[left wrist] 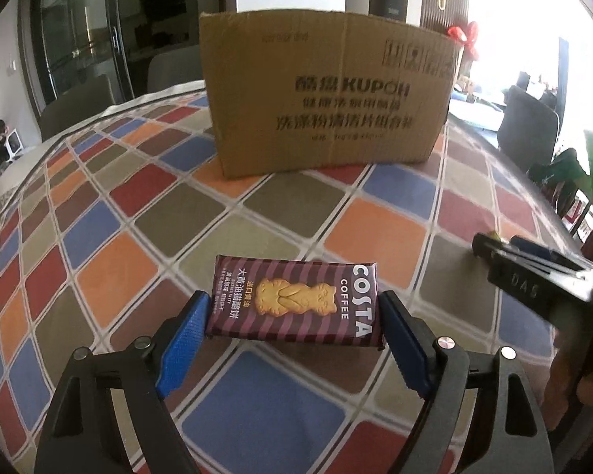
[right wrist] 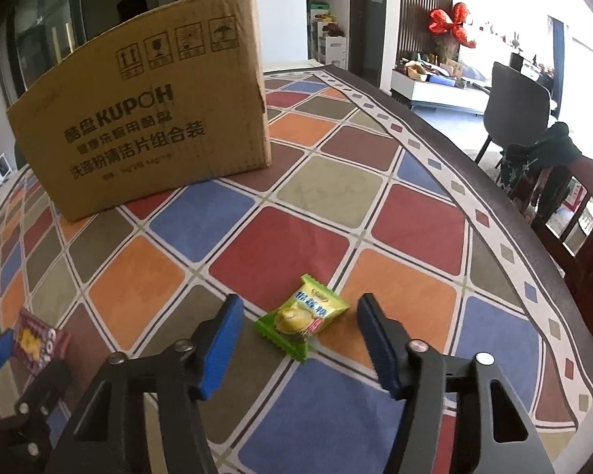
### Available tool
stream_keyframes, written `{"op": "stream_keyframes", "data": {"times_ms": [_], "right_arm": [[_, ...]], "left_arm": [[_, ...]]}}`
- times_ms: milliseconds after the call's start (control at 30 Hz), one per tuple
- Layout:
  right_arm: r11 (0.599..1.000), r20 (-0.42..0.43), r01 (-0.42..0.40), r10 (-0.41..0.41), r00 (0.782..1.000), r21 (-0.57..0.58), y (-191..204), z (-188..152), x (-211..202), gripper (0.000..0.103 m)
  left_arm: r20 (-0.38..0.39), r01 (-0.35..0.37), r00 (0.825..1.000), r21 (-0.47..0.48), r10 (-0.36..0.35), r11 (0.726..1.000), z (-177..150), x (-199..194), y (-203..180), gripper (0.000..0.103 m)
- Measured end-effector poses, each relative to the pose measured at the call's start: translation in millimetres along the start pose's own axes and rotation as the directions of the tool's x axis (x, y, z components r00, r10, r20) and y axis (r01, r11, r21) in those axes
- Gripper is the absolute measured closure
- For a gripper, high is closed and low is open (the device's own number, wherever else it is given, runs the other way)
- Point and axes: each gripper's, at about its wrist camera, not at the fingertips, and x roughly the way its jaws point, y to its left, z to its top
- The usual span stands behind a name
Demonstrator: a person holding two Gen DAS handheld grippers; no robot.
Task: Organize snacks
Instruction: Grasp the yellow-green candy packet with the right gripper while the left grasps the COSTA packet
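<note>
1. You were working on a table (right wrist: 490,205) covered by a cloth of coloured diamond tiles, in a bright living room with chairs and a window off to the right.

2. Nearest you, your left gripper (left wrist: 295,308) had its blue pads pressed against the two short ends of the Costa biscuit pack (left wrist: 294,302). The pack's long axis ran straight across the jaws, left to right, so the grip spanned its full length. It looked held, with the jaws fairly wide because of that length; I could not tell whether it was lifted or resting on the cloth.

3. Your right gripper (right wrist: 300,316) stood wide open and held nothing. The green candy packet (right wrist: 301,318) lay on the cloth between its two fingertips, clear of both pads, nearer the left one. Its long axis ran diagonally, from near-right to far-left, so closing would likely catch it corner to corner.

4. Judging from that, the right hand was the one placed to take the candy, with little reach left.

5. Farthest off, the cardboard box (right wrist: 146,118) stood upright, ahead of the left gripper and ahead-left of the right one, well apart from both snacks. Its top was not visible, so I could not tell whether it was open.
</note>
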Motion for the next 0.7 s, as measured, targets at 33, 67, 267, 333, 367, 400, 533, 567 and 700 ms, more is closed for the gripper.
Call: {"op": "stream_keyframes", "data": {"times_ms": [33, 67, 267, 333, 367, 400, 533, 567, 700], "right_arm": [[1.0, 0.003, -0.003, 0.003, 1.0, 0.003, -1, 0, -1, 0.057], [1.0, 0.004, -0.006, 0.006, 1.0, 0.003, -2, 1, -1, 0.058], [1.0, 0.008, -0.021, 0.021, 1.0, -0.022, -1, 0, -3, 0.074], [0.999, 0.006, -0.036, 0.036, 0.999, -0.023, -1, 0, -5, 0.074], [0.999, 0.006, -0.041, 0.041, 0.999, -0.024, -1, -1, -7, 0.074], [0.999, 0.01, -0.044, 0.045, 0.999, -0.027, 0, -1, -9, 0.074], [0.997, 0.032, -0.068, 0.069, 0.997, -0.046, 4, -1, -22, 0.074], [0.996, 0.037, -0.071, 0.073, 0.997, -0.05, 5, 0, -25, 0.074], [0.994, 0.069, -0.086, 0.091, 0.993, -0.066, 8, 2, -40, 0.074]], "left_arm": [[0.006, 0.006, 1.0, -0.004, -0.006, 1.0, 3, -1, -1, 0.018], [0.012, 0.01, 1.0, -0.006, -0.01, 1.0, 5, -1, -2, 0.018], [0.039, 0.011, 0.999, -0.008, -0.011, 1.0, 11, -5, -8, 0.018], [0.042, 0.01, 0.999, -0.012, -0.01, 1.0, 12, -7, -9, 0.018], [0.044, 0.01, 0.999, -0.015, -0.01, 1.0, 12, -8, -9, 0.018], [0.046, 0.01, 0.999, -0.018, -0.009, 1.0, 12, -10, -8, 0.018], [0.069, 0.007, 0.998, -0.025, -0.005, 1.0, 14, -19, -8, 0.018], [0.078, 0.006, 0.997, -0.024, -0.004, 1.0, 14, -22, -8, 0.018], [0.112, -0.005, 0.994, -0.027, 0.008, 1.0, 17, -35, -7, 0.018]]}}
